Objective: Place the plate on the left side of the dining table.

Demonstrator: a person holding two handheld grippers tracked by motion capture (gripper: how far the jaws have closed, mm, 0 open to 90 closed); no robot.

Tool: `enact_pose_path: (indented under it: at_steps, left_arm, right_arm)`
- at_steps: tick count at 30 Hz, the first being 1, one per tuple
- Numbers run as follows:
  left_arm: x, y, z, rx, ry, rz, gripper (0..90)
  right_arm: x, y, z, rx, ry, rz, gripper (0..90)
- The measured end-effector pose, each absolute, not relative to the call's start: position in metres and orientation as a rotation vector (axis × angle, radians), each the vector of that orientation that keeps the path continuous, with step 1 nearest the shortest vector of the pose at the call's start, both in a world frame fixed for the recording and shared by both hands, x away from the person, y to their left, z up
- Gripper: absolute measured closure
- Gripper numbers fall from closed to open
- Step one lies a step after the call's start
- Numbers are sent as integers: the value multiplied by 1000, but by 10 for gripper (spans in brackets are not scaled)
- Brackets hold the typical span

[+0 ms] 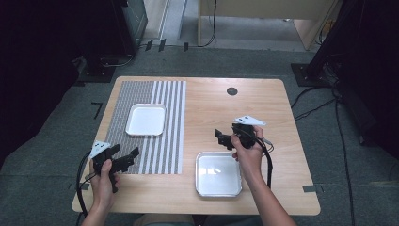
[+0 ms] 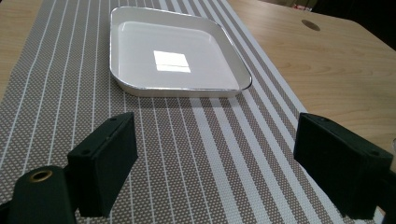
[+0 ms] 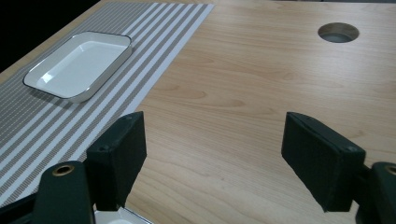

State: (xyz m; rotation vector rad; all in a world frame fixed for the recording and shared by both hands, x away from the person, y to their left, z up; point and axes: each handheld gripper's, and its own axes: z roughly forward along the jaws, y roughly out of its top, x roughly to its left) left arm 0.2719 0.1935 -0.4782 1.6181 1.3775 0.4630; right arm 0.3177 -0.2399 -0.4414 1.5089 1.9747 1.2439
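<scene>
- A wooden tabletop (image 1: 263, 183) is seen from above, standing on a grey carpeted floor (image 1: 42, 155) with black cables (image 1: 339, 122) trailing at the right.
- A striped mat (image 1: 167, 117) (grey weave with white lines, broader white bands toward its right edge) is laid over the left part of the tabletop.
- A white tray (image 1: 146, 119) with a thin dark rim is set on the far half of the mat; it is empty.
- A second tray (image 1: 218, 174), white with a silvery rim, is placed on bare wood near the front edge, right of the mat and apart from it; it too is empty.
- A round hole (image 1: 232, 91) is cut into the tabletop near the far edge.
- The left gripper (image 1: 129, 157) is held by the left hand (image 1: 104, 181) over the near left corner of the mat, with its fingers (image 2: 109, 158) spread wide and nothing between them; in the left gripper view they are pointed toward the tray on the mat, which lies well ahead.
- The right gripper (image 1: 221, 139) is held by the right hand (image 1: 248, 155) just beyond the far edge of the second tray, with its fingers (image 3: 122, 149) also spread wide and empty (bare wood is seen between them).
- In the right gripper view a corner of the second tray is glimpsed at the bottom edge, below the fingers.
- The two grippers are kept well apart.
</scene>
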Motion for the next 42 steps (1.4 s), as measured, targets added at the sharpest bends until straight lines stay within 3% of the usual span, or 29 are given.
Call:
enact_pose_path:
  at_steps: [42]
  left_arm:
    - [221,238,-500,1652,1378,622,108]
  right_arm:
    - [246,-348,-472,1629,1805,1146,230]
